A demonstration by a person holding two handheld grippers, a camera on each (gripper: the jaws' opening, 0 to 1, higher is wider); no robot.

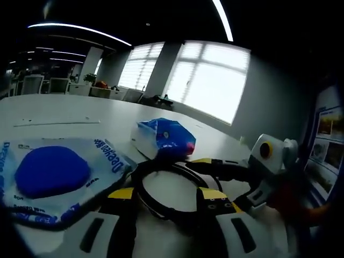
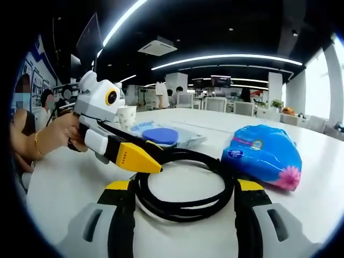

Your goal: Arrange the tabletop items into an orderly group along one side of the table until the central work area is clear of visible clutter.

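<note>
In the left gripper view, the left gripper (image 1: pixel 165 203) stood low over the pale white tabletop (image 1: pixel 70 115), its two yellow-tipped black jaws set wide apart, with a coil of thick black rubbery cable (image 1: pixel 161 185) lying on the table between and just ahead of them; the jaws were not closed on it. To the left of the coil lay a flat clear plastic packet with blue lettering and a round blue pad inside (image 1: pixel 51 174), its near corner just beside the left jaw. Behind the coil sat a soft blue tissue pack with a pink flower print (image 1: pixel 164 138), close to the cable's far loop. From the right came the right gripper (image 1: pixel 207 164), white-bodied with dark jaws reaching to the coil's far edge, and I could not tell how its jaws stood from there. In the right gripper view, the right gripper (image 2: pixel 183 207) also had its yellow-tipped jaws spread wide, the black cable coil (image 2: pixel 185 191) lying between them on the white table (image 2: pixel 64 177). The left gripper (image 2: pixel 142 161) entered from the left, held in a person's hand (image 2: pixel 51 137), its yellow tip resting at the coil's rim. The blue tissue pack (image 2: pixel 263 156) lay just right of the coil, the blue-padded packet (image 2: pixel 161 135) farther back, and a small white paper cup (image 2: pixel 127 117) stood upright behind it.
</note>
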